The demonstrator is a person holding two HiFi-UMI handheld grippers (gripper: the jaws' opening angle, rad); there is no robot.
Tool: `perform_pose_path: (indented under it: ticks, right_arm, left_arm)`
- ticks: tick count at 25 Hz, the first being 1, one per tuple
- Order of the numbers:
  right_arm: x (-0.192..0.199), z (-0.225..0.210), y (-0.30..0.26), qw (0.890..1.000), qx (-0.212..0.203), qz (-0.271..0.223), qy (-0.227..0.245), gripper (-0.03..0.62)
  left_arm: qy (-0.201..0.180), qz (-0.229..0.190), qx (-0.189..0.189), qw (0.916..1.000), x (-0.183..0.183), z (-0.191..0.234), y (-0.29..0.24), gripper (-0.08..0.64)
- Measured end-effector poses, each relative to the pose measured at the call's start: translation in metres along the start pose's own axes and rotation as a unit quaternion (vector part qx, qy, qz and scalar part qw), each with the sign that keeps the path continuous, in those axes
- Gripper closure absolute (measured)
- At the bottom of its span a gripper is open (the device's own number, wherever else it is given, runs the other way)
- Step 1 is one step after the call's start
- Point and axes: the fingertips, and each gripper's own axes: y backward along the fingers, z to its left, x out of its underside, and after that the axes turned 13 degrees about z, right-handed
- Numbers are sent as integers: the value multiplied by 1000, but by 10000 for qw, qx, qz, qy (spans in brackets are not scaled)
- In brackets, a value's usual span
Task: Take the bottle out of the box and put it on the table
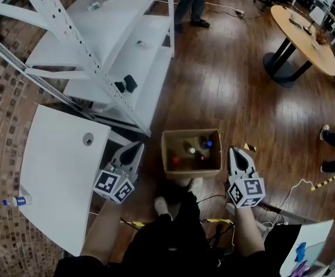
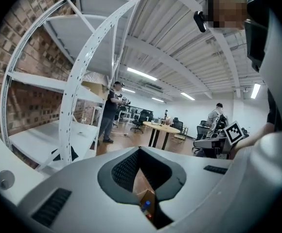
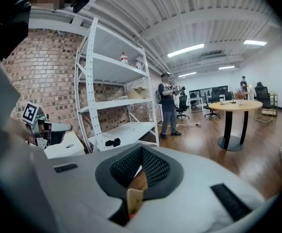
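Cardboard box between closed, empty tongs: left gripper at its 9 o'clock, right gripper at 3. Open jaws first, drop over blue-capped bottle, grip neck.

left hand-held gripper: pale grey shell tapering to a dark-edged point, at 7 o'clock in the head view; in its own view a smooth grey body.
right hand-held gripper: matching grey tapered shell at 5 o'clock; same smooth body in its own view.
pads: black, finely ribbed, set in a dark rounded surround.
vents: dark slotted strips on the shell.
left marker cube: white faces, black square markers.
right marker cube: same pattern.
clothing: black, at 6 o'clock.
shoes: light-coloured.
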Motion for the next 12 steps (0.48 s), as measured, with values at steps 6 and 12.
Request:
perform_pose_path:
  ticks: [6,12]
  right_arm:
    - [34,-4,-33,9986,-255,432,-171,591]
    - [38,-17,-47,9976,-331,579,-209,591]
  left_arm:
    - [189,295,-105,9993,31,10,-28,555]
    - [272,446,57,9986,41,-3,-65,555]
